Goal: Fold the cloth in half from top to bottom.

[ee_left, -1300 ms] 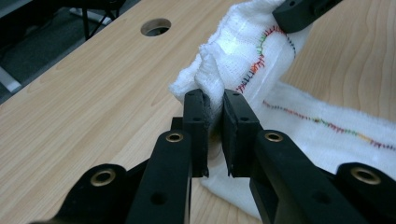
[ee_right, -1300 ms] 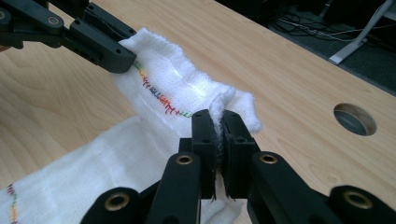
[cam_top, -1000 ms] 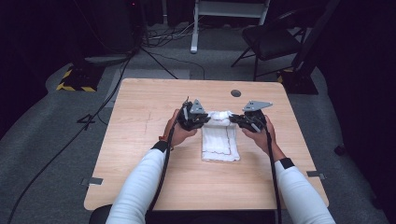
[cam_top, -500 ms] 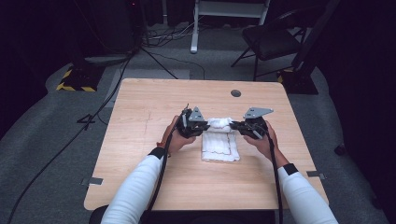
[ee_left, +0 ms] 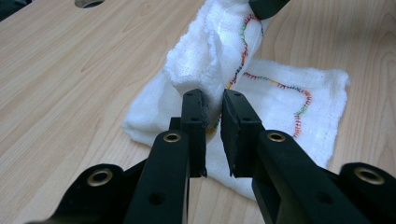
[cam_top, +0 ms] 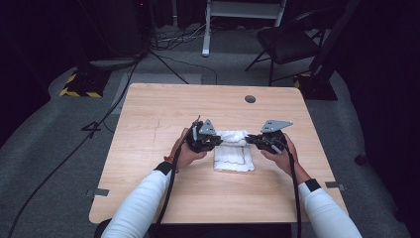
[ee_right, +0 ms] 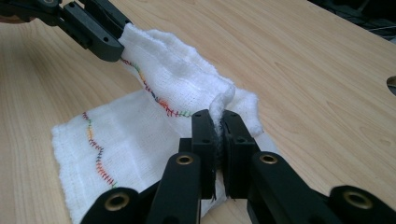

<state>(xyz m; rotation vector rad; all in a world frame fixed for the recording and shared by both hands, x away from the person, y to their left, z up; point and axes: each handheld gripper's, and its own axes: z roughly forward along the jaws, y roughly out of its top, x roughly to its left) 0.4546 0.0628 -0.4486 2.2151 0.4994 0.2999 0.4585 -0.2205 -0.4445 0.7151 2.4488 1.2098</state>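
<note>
High view: left claw (cam_top: 216,140) and right claw (cam_top: 251,140) each pinch the cloth's (cam_top: 234,157) far edge, bare table (cam_top: 158,114) all around.

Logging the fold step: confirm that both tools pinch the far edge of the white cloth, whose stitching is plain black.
Not quite: the stitching on the white cloth is multicoloured, as the left gripper view shows. The left tool and right tool do pinch its far edge.

We see the table (cam_top: 163,198) evenly lit from above, surroundings falling into darkness at the frame edges; both gripper views are sharp, shadows soft, no glare.
</note>
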